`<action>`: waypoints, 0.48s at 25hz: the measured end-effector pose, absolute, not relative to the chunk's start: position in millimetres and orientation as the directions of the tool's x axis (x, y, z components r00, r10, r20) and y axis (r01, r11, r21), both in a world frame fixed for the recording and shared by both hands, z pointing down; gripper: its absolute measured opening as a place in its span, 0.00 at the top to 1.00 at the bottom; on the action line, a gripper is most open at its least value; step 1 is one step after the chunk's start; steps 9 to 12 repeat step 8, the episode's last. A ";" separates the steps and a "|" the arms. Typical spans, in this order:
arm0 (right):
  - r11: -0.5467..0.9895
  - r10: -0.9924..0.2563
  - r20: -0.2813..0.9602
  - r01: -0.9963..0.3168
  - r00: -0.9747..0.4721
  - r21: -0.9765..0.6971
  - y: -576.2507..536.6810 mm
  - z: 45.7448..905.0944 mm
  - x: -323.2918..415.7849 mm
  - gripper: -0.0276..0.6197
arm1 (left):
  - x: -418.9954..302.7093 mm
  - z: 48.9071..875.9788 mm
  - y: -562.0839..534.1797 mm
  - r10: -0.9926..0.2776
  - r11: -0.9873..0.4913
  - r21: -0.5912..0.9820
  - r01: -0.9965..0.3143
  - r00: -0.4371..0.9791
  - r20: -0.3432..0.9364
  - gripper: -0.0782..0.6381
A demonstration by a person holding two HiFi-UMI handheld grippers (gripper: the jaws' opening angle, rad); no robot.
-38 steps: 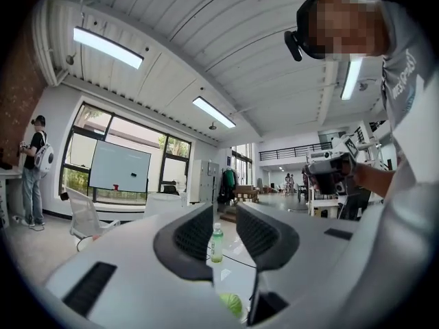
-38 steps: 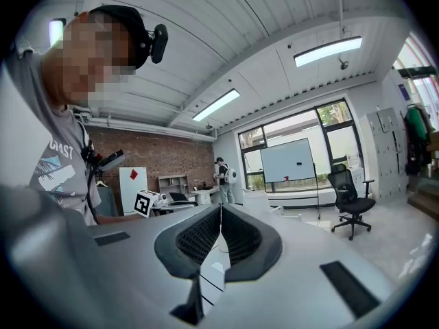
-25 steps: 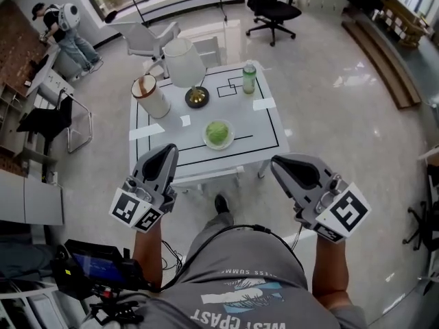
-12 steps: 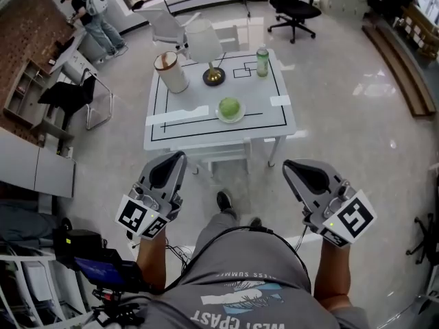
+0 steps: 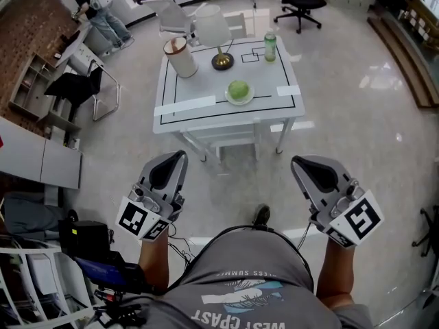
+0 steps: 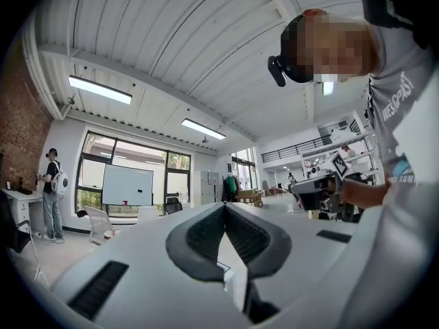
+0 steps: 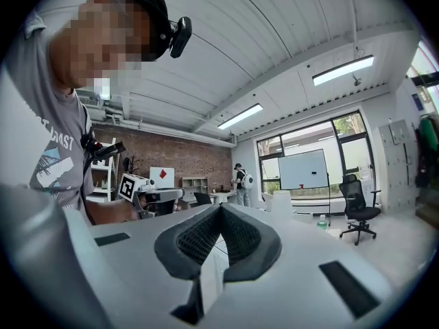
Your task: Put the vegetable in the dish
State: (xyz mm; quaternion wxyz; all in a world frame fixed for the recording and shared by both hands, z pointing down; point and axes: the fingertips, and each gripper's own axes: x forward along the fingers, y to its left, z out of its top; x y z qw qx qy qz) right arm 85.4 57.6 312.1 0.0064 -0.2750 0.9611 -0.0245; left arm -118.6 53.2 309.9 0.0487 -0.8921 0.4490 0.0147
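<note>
A round green vegetable point(image 5: 238, 89) lies in a small white dish point(image 5: 239, 103) on the white table point(image 5: 199, 88), far ahead of me in the head view. Both grippers hang well short of the table, over the floor, one on each side of my body. My left gripper point(image 5: 176, 158) is shut with nothing between its jaws, and its own view shows the pads point(image 6: 206, 238) meeting. My right gripper point(image 5: 300, 164) is likewise shut and empty, its pads point(image 7: 236, 238) pressed together. Each gripper points level toward the room.
The table also carries a white lamp point(image 5: 212, 29), a white cylinder with a brown lid point(image 5: 181, 57) and a green bottle point(image 5: 270, 46). Chairs point(image 5: 82, 88) and a person point(image 5: 103, 12) stand at the left; an office chair point(image 5: 300, 2) stands behind.
The table with the dish has drawn away toward the top of the head view as I stepped back. Both grippers stay shut and empty at my sides.
</note>
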 end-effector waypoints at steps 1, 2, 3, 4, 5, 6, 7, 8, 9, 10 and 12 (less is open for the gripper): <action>0.846 -0.532 0.005 -0.531 -0.847 -0.048 65.4 312.0 82.5 0.95 | -122.3 309.8 61.1 -0.799 -0.592 -0.072 -0.803 0.596 -0.076 0.88; 0.844 -0.535 0.008 -0.535 -0.845 -0.045 74.4 311.3 78.8 0.95 | -127.1 309.2 70.3 -0.799 -0.591 -0.069 -0.803 0.595 -0.082 0.88; 0.842 -0.537 0.011 -0.537 -0.843 -0.041 84.7 310.1 74.2 0.95 | -132.8 308.2 80.6 -0.799 -0.591 -0.066 -0.804 0.595 -0.089 0.88; 0.841 -0.539 0.013 -0.539 -0.842 -0.037 95.7 308.4 68.8 0.95 | -139.4 307.0 91.7 -0.799 -0.591 -0.063 -0.804 0.594 -0.094 0.88; 0.841 -0.540 0.014 -0.541 -0.841 -0.032 107.3 306.2 62.6 0.95 | -146.5 305.9 103.2 -0.799 -0.591 -0.060 -0.805 0.594 -0.098 0.88; 0.841 -0.540 0.015 -0.541 -0.841 -0.028 119.3 303.8 56.0 0.95 | -153.9 304.9 114.9 -0.799 -0.590 -0.057 -0.805 0.592 -0.100 0.88; 0.841 -0.540 0.017 -0.540 -0.842 -0.024 131.4 301.3 49.1 0.95 | -161.4 304.0 126.7 -0.800 -0.589 -0.054 -0.806 0.591 -0.101 0.88; 0.842 -0.539 0.018 -0.539 -0.842 -0.020 143.5 298.7 42.0 0.95 | -168.9 303.1 138.4 -0.801 -0.588 -0.052 -0.807 0.590 -0.102 0.88; 0.842 -0.539 0.018 -0.539 -0.842 -0.020 143.5 298.7 42.0 0.95 | -168.9 303.1 138.4 -0.801 -0.588 -0.052 -0.807 0.590 -0.102 0.88; 0.842 -0.539 0.018 -0.539 -0.842 -0.020 143.5 298.7 42.0 0.95 | -168.9 303.1 138.4 -0.801 -0.588 -0.052 -0.807 0.590 -0.102 0.88; 0.842 -0.539 0.018 -0.539 -0.842 -0.020 143.5 298.7 42.0 0.95 | -168.9 303.1 138.4 -0.801 -0.588 -0.052 -0.807 0.590 -0.102 0.88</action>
